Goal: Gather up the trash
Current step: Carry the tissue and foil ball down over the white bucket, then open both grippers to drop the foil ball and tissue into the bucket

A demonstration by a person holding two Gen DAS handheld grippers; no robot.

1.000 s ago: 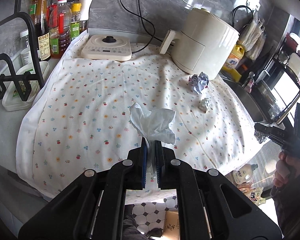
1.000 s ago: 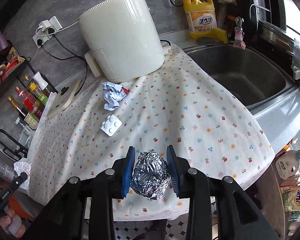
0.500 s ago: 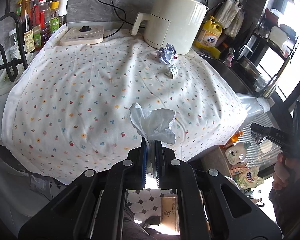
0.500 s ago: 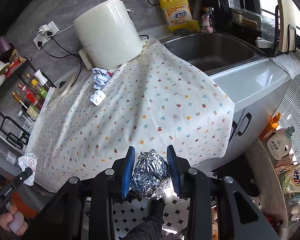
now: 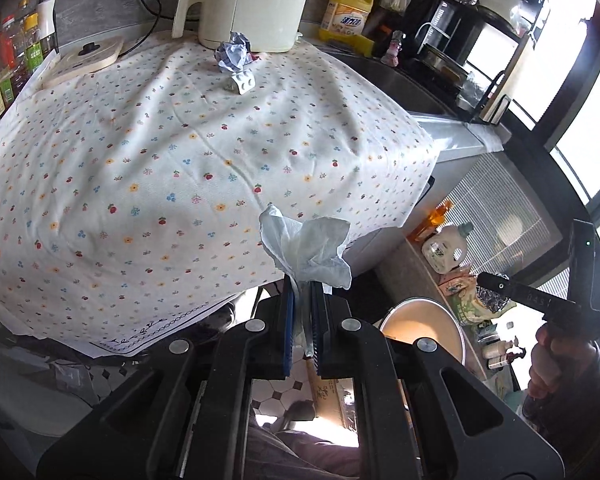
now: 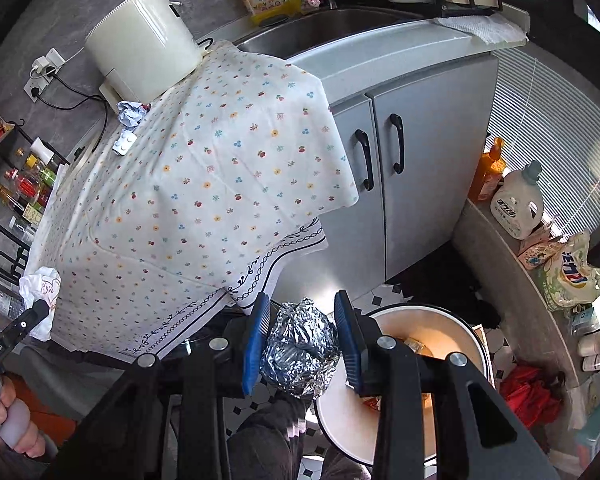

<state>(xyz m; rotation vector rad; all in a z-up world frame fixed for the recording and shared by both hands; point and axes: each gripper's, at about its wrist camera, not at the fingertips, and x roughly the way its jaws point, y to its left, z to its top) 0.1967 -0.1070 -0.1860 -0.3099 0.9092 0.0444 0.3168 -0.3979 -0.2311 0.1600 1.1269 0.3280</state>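
My left gripper (image 5: 302, 300) is shut on a crumpled white tissue (image 5: 306, 250), held past the front edge of the flowered cloth (image 5: 160, 152). My right gripper (image 6: 303, 322) is shut on a ball of silver foil (image 6: 300, 350), held above the floor beside a round white bin (image 6: 440, 328). The bin also shows in the left wrist view (image 5: 420, 330). A crumpled blue-white paper ball (image 5: 232, 56) and a pill blister pack (image 5: 242, 82) lie on the cloth near the white air fryer (image 5: 256, 0). The right gripper with the foil (image 5: 490, 298) shows at the right of the left wrist view.
A sink (image 6: 320, 32) lies right of the cloth, with grey cabinet doors (image 6: 400, 152) below. Detergent bottles (image 6: 516, 204) and bags stand on a low ledge. Sauce bottles (image 5: 16, 48) and a flat white cooker (image 5: 84, 58) stand at the counter's far left.
Both grippers have drawn back from the counter and swung right and down towards the floor. The bin has come into both views. The tissue and foil stay gripped.
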